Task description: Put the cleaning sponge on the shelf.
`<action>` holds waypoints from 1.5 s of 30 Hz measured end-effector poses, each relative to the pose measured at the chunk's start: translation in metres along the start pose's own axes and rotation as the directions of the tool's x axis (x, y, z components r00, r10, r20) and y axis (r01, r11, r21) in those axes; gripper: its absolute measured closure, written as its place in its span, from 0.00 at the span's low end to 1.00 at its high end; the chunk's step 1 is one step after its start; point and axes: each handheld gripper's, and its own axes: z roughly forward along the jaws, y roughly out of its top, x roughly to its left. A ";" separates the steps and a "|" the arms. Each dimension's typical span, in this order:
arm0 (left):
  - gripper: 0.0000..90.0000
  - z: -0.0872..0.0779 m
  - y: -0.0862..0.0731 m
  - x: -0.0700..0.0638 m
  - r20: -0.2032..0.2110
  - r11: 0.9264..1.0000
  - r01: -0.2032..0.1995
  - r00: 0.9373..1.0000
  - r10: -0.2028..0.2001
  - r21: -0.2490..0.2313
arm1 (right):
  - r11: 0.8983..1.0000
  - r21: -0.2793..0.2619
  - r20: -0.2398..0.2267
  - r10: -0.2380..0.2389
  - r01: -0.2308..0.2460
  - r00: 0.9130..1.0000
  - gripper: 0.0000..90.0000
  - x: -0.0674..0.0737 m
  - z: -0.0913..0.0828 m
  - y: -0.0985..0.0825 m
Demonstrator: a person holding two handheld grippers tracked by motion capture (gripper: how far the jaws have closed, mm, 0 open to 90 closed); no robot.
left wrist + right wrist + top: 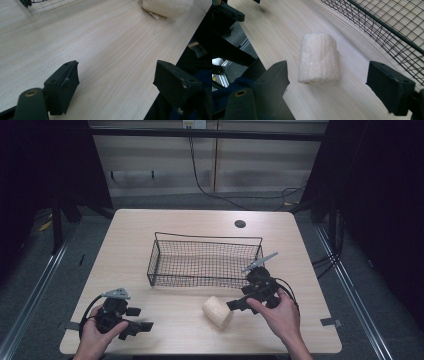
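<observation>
Both grippers' fingers wide apart, empty; right gripper [235, 304] beside sponge roll [218, 312]; basket [205, 281] behind

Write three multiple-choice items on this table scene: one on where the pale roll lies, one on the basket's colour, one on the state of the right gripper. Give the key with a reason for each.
1. Where does the pale roll lie?
A. inside the basket
B. on the table in front of the basket
C. in the left gripper

2. What colour is the wire basket?
A. black
B. white
C. red

3. How is the right gripper?
A. shut on the roll
B. shut on the basket rim
C. open, the roll ahead between its jaws

Key: 1 B, it rests on the bare wooden table, outside the mesh. 2 A, its mesh and rim are dark. 3 C, the jaws stand wide apart, not touching the roll.
</observation>
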 end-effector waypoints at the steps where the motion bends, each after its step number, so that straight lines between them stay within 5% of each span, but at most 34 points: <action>1: 0.22 0.000 0.000 0.000 0.001 1.000 0.000 1.000 0.000 0.003 | 1.000 0.005 -0.005 0.000 0.001 1.000 0.19 0.000 0.000 0.002; 16: 0.22 0.001 0.000 0.000 0.000 1.000 -0.001 1.000 0.001 0.001 | 0.992 0.126 -0.026 -0.020 0.023 0.999 0.19 0.005 0.018 0.020; 22: 0.22 0.000 0.000 0.000 0.000 1.000 -0.003 1.000 0.003 0.003 | 0.978 0.202 -0.040 -0.039 0.047 0.998 0.19 0.008 0.028 0.028; 35: 0.22 0.000 0.000 0.000 0.001 1.000 -0.003 1.000 0.003 0.001 | 0.970 0.239 -0.038 -0.042 0.049 0.998 0.22 0.009 0.041 0.034; 45: 0.22 0.000 0.000 0.000 0.005 1.000 0.000 1.000 0.000 -0.001 | 0.954 0.295 -0.035 -0.042 0.050 0.999 0.24 0.009 0.054 0.035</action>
